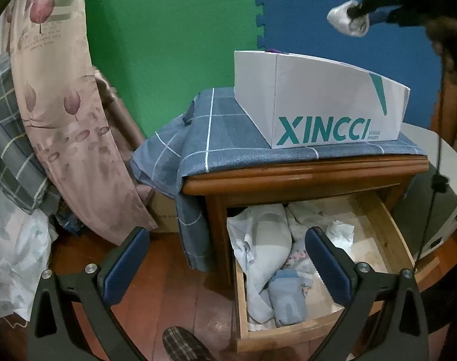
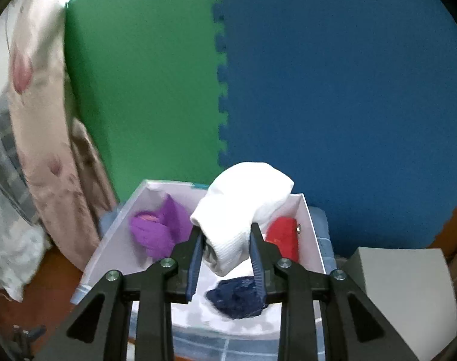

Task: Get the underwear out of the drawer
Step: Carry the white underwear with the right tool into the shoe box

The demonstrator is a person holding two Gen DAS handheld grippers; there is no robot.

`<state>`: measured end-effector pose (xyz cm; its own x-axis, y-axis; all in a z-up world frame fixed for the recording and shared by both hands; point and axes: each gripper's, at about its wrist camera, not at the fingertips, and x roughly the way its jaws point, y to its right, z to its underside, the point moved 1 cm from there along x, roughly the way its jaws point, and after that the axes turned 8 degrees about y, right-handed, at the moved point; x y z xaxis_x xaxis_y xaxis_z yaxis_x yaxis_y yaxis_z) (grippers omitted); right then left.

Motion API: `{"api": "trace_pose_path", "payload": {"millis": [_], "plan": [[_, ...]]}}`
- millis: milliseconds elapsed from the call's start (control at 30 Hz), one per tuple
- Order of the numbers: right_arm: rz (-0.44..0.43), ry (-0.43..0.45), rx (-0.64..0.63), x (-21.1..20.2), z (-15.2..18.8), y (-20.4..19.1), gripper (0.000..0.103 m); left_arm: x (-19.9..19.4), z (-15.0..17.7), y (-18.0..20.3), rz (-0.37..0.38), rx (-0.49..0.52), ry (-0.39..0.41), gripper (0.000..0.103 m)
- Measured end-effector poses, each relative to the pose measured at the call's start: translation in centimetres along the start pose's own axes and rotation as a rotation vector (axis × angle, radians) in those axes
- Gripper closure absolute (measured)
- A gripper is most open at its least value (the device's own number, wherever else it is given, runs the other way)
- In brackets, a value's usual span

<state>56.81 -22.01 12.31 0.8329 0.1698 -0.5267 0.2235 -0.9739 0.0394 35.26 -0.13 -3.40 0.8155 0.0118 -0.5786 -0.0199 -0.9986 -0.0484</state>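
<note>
The wooden drawer [image 1: 387,240] of the nightstand is pulled open, with pale clothes and a rolled blue-grey piece of underwear [image 1: 287,299] inside. My left gripper [image 1: 227,261] is open and empty, held above the drawer's front left. My right gripper [image 2: 227,240] is shut on a rolled white piece of underwear [image 2: 243,207], held above the open white box [image 2: 114,240]; it also shows in the left wrist view [image 1: 347,19], high over the box [image 1: 318,102]. In the box lie purple [image 2: 159,228], red [image 2: 284,236] and dark blue [image 2: 237,299] pieces.
The box stands on a blue checked cloth [image 1: 228,132] covering the nightstand top. A floral curtain [image 1: 63,105] and bedding hang at left. A white cabinet [image 2: 406,282] stands to the right. A slippered foot [image 1: 183,346] is on the wooden floor.
</note>
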Motion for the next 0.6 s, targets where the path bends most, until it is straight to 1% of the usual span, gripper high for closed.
{"api": "trace_pose_path", "payload": {"millis": [133,233,467,600], "plan": [[0.029,-0.047,0.018,3.6,0.9,0.6,0.074,0.1,-0.2,-0.1,0.027,-0.029,-0.005,0.000],[0.041,-0.071,0.040,5.3,1.7,1.1,0.074,0.0,-0.2,0.1,0.049,-0.035,-0.006,0.000],[0.069,-0.104,0.031,8.1,3.2,1.1,0.074,-0.3,-0.2,0.1,0.072,-0.043,-0.012,0.000],[0.076,-0.117,0.030,9.0,3.8,1.2,0.074,-0.4,-0.3,0.0,0.082,-0.052,-0.013,0.000]]}}
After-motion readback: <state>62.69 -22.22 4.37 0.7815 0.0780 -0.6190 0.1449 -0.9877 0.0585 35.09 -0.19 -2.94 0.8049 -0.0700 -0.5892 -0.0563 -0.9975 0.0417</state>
